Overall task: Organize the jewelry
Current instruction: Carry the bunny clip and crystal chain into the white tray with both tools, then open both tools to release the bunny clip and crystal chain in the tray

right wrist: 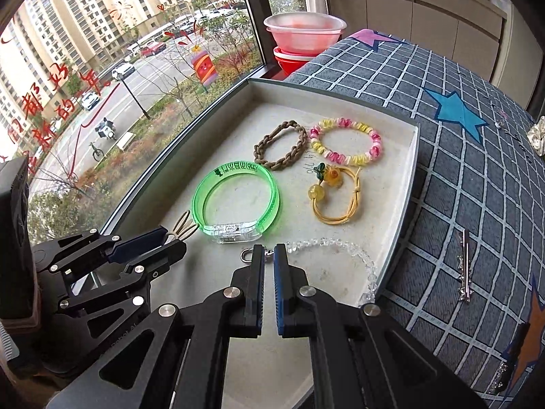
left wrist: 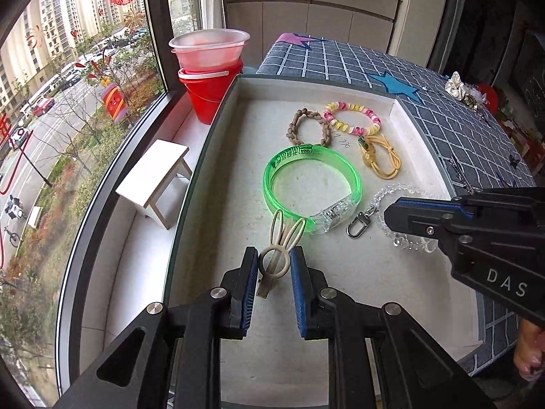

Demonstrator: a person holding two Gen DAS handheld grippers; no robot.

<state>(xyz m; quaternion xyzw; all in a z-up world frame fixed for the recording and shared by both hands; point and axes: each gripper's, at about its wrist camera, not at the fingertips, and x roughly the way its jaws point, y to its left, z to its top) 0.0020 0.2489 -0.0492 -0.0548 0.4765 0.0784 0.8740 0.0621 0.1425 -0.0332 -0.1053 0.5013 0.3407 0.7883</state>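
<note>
A shallow white tray (left wrist: 218, 156) (right wrist: 402, 184) holds a green bangle (left wrist: 340, 163) (right wrist: 201, 201), a brown braided bracelet (left wrist: 296, 122) (right wrist: 265, 146), a pink-yellow bead bracelet (left wrist: 351, 107) (right wrist: 344, 126), a yellow cord bracelet (left wrist: 385, 163) (right wrist: 332, 216) and a clear bead strand (left wrist: 405, 191) (right wrist: 340, 243) with a metal clasp (left wrist: 357, 226) (right wrist: 246, 255). My left gripper (left wrist: 274, 255) (right wrist: 170, 235) stands around a beige bunny-ear hair clip (left wrist: 279, 248) (right wrist: 184, 226), its jaws a little apart from it. My right gripper (right wrist: 269, 252) (left wrist: 388, 216) is nearly shut over the clasp end of the clear strand; grip unclear.
The tray lies on a grey checked cloth (left wrist: 460, 116) (right wrist: 477, 177) with star patches. A metal hair clip (right wrist: 465, 266) (left wrist: 460, 173) and more trinkets (left wrist: 466, 88) lie on the cloth to the right. Red buckets (left wrist: 207, 68) and a white stool (left wrist: 153, 180) stand by the window.
</note>
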